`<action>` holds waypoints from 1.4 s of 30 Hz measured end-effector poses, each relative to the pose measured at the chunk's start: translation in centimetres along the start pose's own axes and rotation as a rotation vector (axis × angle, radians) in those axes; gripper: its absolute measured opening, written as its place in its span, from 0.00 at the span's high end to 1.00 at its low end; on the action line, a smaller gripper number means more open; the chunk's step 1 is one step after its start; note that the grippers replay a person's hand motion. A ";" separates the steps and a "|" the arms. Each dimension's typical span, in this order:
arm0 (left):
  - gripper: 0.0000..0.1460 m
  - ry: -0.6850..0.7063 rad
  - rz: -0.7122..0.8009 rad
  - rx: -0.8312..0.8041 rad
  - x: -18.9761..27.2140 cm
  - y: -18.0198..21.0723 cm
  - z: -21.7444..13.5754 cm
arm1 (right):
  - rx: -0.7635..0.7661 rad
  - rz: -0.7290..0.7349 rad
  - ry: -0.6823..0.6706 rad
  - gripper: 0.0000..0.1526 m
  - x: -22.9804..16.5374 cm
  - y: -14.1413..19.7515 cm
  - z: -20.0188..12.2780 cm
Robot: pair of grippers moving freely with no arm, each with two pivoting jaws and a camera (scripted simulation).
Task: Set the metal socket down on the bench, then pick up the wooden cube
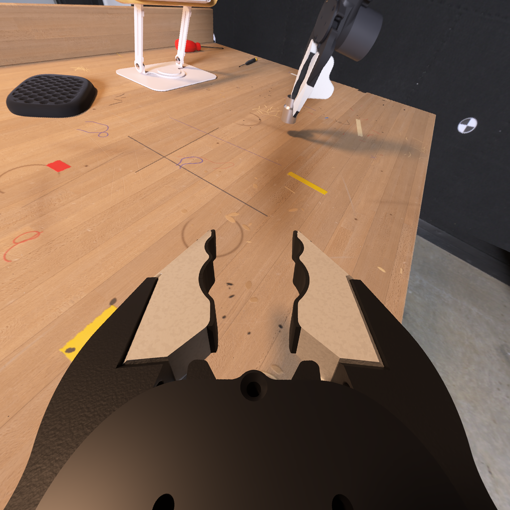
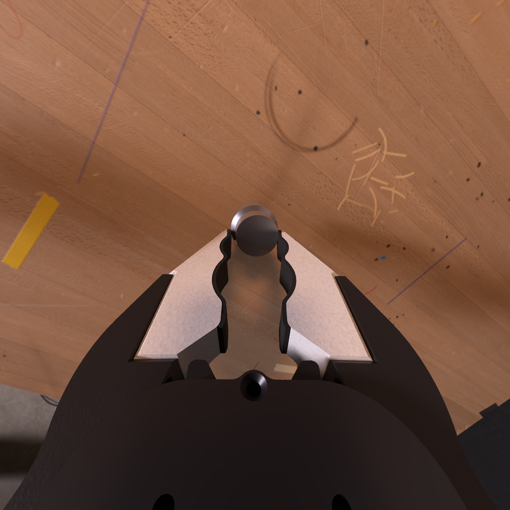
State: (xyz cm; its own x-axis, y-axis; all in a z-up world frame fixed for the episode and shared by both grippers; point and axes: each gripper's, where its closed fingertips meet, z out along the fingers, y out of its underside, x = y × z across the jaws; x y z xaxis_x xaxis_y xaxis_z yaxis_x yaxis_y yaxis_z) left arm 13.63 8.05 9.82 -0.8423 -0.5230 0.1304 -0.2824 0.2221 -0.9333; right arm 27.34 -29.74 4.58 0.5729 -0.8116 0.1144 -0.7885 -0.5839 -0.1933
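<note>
My right gripper [image 2: 254,234] is shut on the metal socket [image 2: 255,234], a short steel cylinder held upright at its fingertips, pointing down at the wooden bench [image 2: 165,138]. In the left wrist view the same gripper [image 1: 294,106] hangs at the far right of the bench with the socket [image 1: 288,111] a little above the wood, its shadow below. My left gripper [image 1: 254,234] is open and empty, low over the near part of the bench [image 1: 193,193]. No wooden cube shows in either view.
A black honeycomb pad [image 1: 51,95] lies at the far left. A white stand [image 1: 165,73] sits at the back, with a red-handled tool [image 1: 189,45] and a small screwdriver [image 1: 248,62] behind it. The bench's right edge [image 1: 422,193] drops to a grey floor.
</note>
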 end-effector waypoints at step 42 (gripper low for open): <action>0.70 -0.574 -0.286 -0.216 -20.6 -6.7 -7.7 | 1.048 0.329 0.053 0.59 -11.5 2.6 -7.9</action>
State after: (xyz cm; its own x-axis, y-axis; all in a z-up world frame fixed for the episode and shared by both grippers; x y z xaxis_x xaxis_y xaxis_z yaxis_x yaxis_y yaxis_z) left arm 29.34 23.65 16.00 -0.3598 -0.9268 0.1077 -0.5937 0.1384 -0.7927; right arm 16.87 -22.08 10.49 0.3398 -0.9387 -0.0578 -0.3057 -0.0521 -0.9507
